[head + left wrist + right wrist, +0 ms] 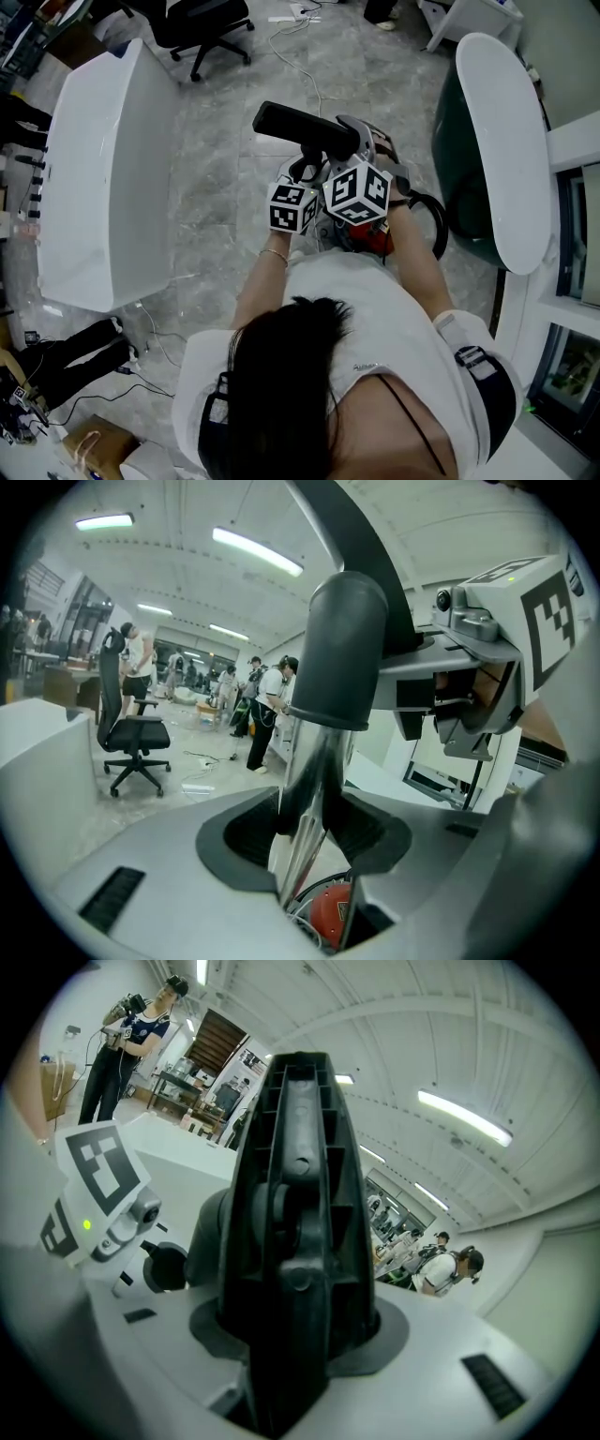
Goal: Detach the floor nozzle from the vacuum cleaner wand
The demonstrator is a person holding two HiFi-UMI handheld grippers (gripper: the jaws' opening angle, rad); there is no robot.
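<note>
In the head view a person holds the vacuum cleaner up in front of them. Its black floor nozzle [286,125] sticks out to the upper left, and the red body [375,239] sits close to the person's chest. My left gripper [303,175] is shut on the chrome wand [314,761], its pads against the tube just below a dark grey collar [347,649]. My right gripper [352,152] is shut on the nozzle's black ribbed neck [295,1194], which fills the space between its jaws. The two marker cubes sit side by side, nearly touching.
A long white table [103,187] stands to the left and an oval white tabletop [502,141] to the right. A black office chair [202,28] and floor cables lie ahead. The vacuum's black hose [439,225] loops at the right. People [267,705] stand far off.
</note>
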